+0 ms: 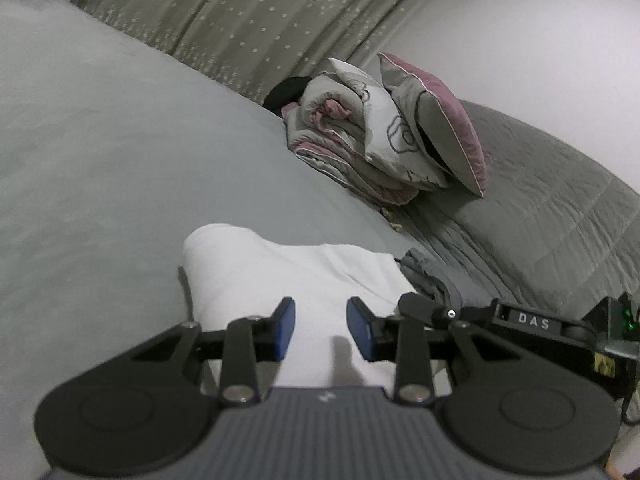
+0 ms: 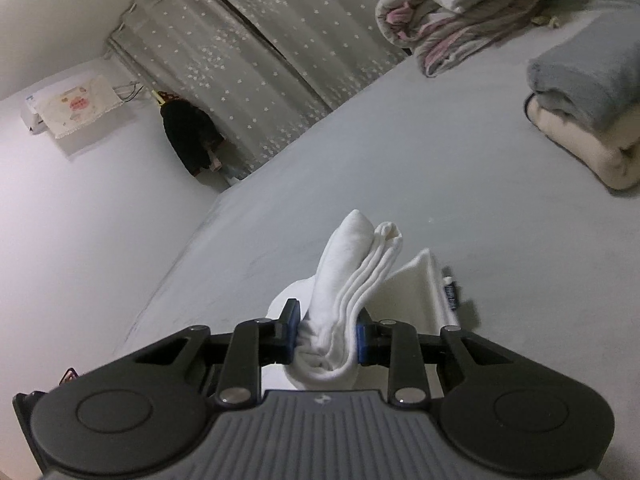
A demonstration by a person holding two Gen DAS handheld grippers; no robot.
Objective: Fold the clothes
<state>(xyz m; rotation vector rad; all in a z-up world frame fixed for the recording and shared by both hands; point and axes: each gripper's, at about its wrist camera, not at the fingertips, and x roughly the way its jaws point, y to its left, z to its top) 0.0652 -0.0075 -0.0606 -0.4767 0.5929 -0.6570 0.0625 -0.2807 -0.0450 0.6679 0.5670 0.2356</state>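
A white garment [image 1: 280,276] lies folded on the grey bed sheet [image 1: 100,160]. My left gripper [image 1: 320,330] is open just above its near part, blue pads apart, holding nothing. In the right wrist view my right gripper [image 2: 328,334] is shut on a bunched, layered fold of the white garment [image 2: 356,264], which stands up between the pads. A flat part of the same garment with a small dark label [image 2: 451,293] lies on the sheet to the right. The right gripper's body [image 1: 532,322] shows at the right edge of the left wrist view.
A pile of rolled quilt and pillows [image 1: 384,132] sits at the bed's far side by the star-patterned curtain [image 1: 260,12]. A folded grey and cream stack [image 2: 588,108] lies at the right. A crumpled grey cloth [image 1: 430,276] lies beside the white garment. A quilted grey cover [image 1: 540,208] lies right.
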